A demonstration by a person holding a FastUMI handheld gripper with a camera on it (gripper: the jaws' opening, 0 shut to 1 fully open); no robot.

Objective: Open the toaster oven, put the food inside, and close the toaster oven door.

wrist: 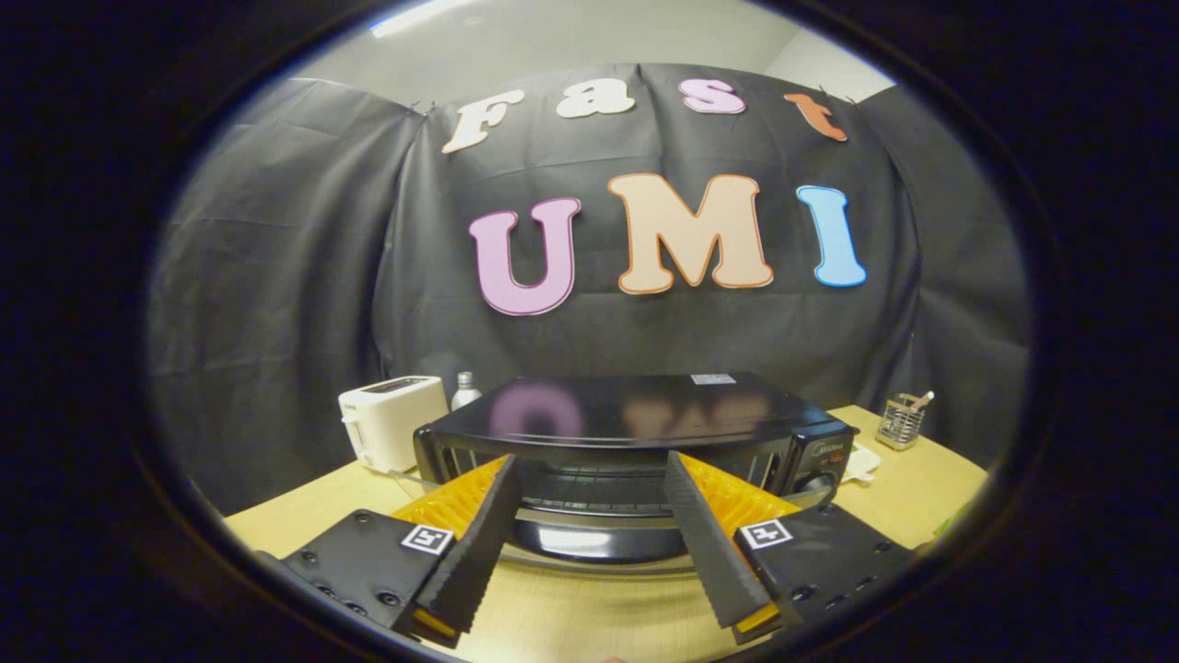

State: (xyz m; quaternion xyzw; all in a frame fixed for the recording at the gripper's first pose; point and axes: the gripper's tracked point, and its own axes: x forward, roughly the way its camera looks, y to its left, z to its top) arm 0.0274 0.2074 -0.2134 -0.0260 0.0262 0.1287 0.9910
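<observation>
the gripper (589,474) has its fingers spread apart, gripping nothing. the toaster oven (636,433) sits dead ahead at 12 o'clock on the table (921,497), door (589,539) dropped open between the fingers. a white toaster (391,419) stands at 10 o'clock.

I see the toaster oven (645,433), a glossy black box with a flat reflective top, sitting on the wooden table (921,497) toward its back edge. Its door (599,543) hangs folded down toward me, baring the wire rack (599,505) inside. Control knobs (815,481) sit at its right front.
</observation>
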